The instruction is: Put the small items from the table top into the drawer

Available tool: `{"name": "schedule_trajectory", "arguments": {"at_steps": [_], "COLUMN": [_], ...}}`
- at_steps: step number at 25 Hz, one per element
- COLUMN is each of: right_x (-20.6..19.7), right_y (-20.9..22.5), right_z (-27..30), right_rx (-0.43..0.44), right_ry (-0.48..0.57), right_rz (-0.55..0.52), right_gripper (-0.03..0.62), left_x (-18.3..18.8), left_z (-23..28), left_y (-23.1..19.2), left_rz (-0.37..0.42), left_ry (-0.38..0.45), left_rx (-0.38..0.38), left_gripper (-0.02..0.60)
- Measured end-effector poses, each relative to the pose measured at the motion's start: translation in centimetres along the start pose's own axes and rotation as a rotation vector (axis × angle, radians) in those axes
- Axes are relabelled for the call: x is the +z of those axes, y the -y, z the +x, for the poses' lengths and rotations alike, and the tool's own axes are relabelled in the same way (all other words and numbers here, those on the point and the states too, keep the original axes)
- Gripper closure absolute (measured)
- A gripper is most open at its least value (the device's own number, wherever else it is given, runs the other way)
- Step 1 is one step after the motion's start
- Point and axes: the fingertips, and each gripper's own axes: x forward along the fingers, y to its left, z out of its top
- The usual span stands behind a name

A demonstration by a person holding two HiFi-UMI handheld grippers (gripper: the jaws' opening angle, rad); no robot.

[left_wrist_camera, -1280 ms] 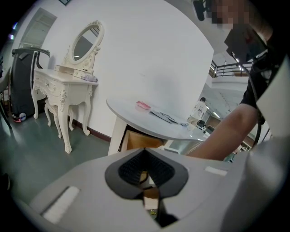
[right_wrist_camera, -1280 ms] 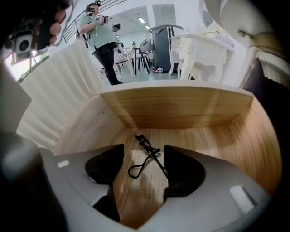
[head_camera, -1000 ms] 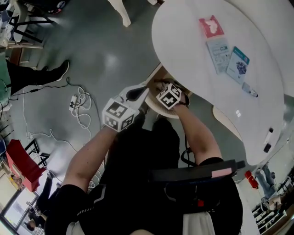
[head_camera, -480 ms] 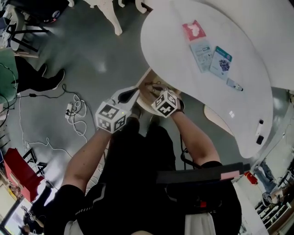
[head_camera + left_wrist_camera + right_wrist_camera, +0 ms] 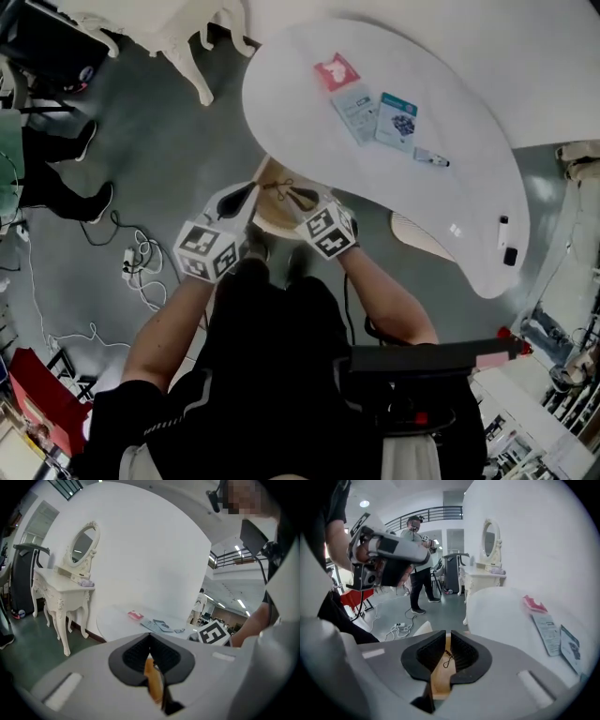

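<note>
Both tongs over the open drawer (image 5: 277,216) at the table (image 5: 291,141) edge. Left tongs (image 5: 150,639) pressed together, empty; right tongs (image 5: 448,639) just closing down to a slit, nothing gripped, only drawer wood and a thin black cord visible through the gap. Remaining items, red packet (image 5: 336,72), cards (image 5: 356,112) and smaller bits further right, well apart on top, beyond and rightward; right tongs likely nearer, cards' long axes running away from the near edge.

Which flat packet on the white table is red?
The flat red packet, the leftmost; the pale grey packet and the teal-white packet beside it aren't red.
</note>
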Motion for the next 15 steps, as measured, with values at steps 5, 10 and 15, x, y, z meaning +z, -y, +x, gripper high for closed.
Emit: {"name": "schedule_trajectory", "arguments": {"at_steps": [5, 10, 15], "right_x": [3.8, 6.9, 9.1], "right_y": [1.1, 1.7, 2.9], "right_z": [-4.6, -9.0, -12.6], "right_rx": [-0.070, -0.129, -0.169], "right_ry": [0.150, 0.264, 0.354], "right_rz": [0.058, 0.111, 0.154], "right_gripper": [0.578, 0.580, 0.588], "left_x": [2.7, 5.0, 6.7], "left_z": [-0.5, -1.0, -1.0], "left_y": [1.4, 3.0, 4.1], "left_rz": [0.058, 0.098, 0.135], "left_ry": [0.042, 0.082, 0.105], "left_rx": [-0.015, -0.037, -0.026], "left_gripper": [0.581, 0.581, 0.581]}}
